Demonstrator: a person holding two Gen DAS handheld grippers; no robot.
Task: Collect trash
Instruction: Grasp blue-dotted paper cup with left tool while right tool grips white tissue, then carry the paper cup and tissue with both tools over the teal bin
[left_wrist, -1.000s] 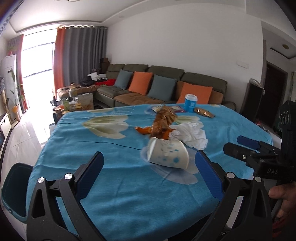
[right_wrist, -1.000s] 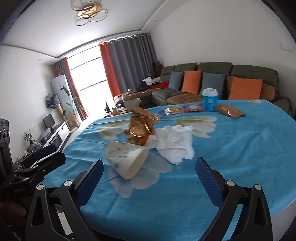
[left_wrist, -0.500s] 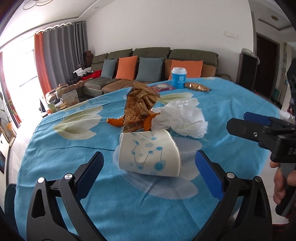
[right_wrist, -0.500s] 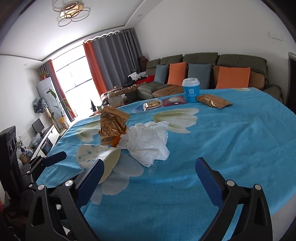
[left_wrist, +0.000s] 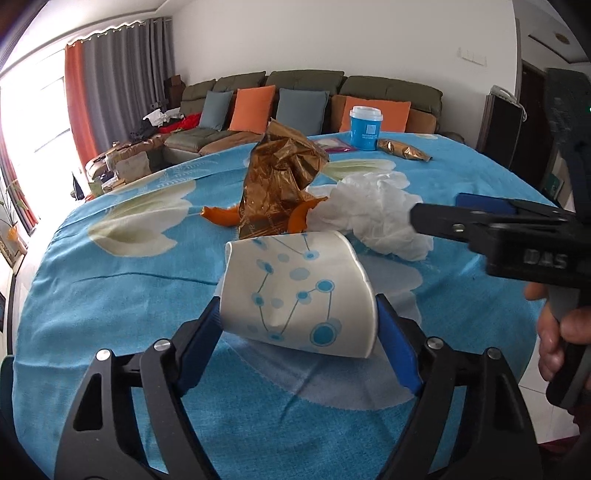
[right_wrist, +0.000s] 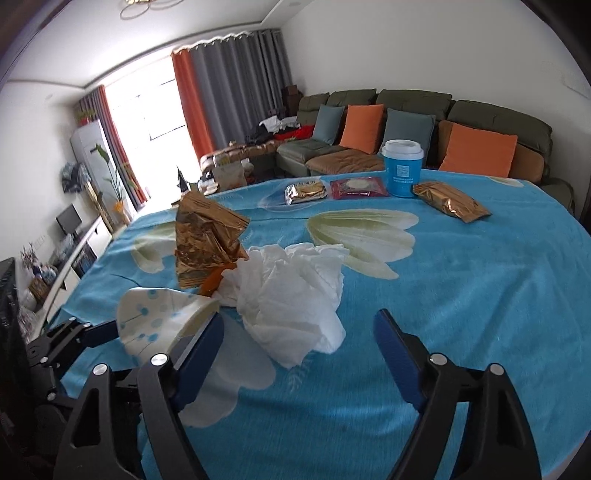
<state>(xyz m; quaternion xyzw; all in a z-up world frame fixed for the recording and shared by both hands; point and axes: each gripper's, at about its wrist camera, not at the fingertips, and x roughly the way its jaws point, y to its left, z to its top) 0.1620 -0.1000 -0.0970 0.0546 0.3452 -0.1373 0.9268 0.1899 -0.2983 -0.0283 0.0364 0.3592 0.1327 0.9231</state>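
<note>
**Paper cup between the left jaws, tissue ahead of the right**

The paper cup (left_wrist: 299, 291) lies on its side on the blue tabletop (left_wrist: 110, 295), its long axis running across the left hand-held gripper (left_wrist: 299, 325); the two blue pads sit against its base and its rim, one at each end, so the cup appears pinched lengthwise, though how firmly cannot be told; the cup still rests on the cloth. The left hand-held gripper is plainly the nearer one to the cup, and the coming lift seems to depend on the grip along that axis not crushing the thin wall.

The right hand-held gripper (right_wrist: 299, 347) stands wide open and holds nothing; the crumpled tissue (right_wrist: 291, 295) lies just ahead of it, slightly towards its left finger, near enough that a short forward reach should bracket it.

Just behind the cup stands a crinkled gold wrapper (left_wrist: 280, 188), with orange peel (left_wrist: 221, 216) at its foot and touching it; the tissue lies beside the wrapper, so the pieces crowd together and a careless lift could drag a neighbour along. Well apart, at the far edge, stand a blue lidded cup (right_wrist: 402, 168), a gold snack packet (right_wrist: 450, 201) and two flat packets (right_wrist: 332, 188); a sofa with cushions (right_wrist: 406, 122) lies beyond.
</note>
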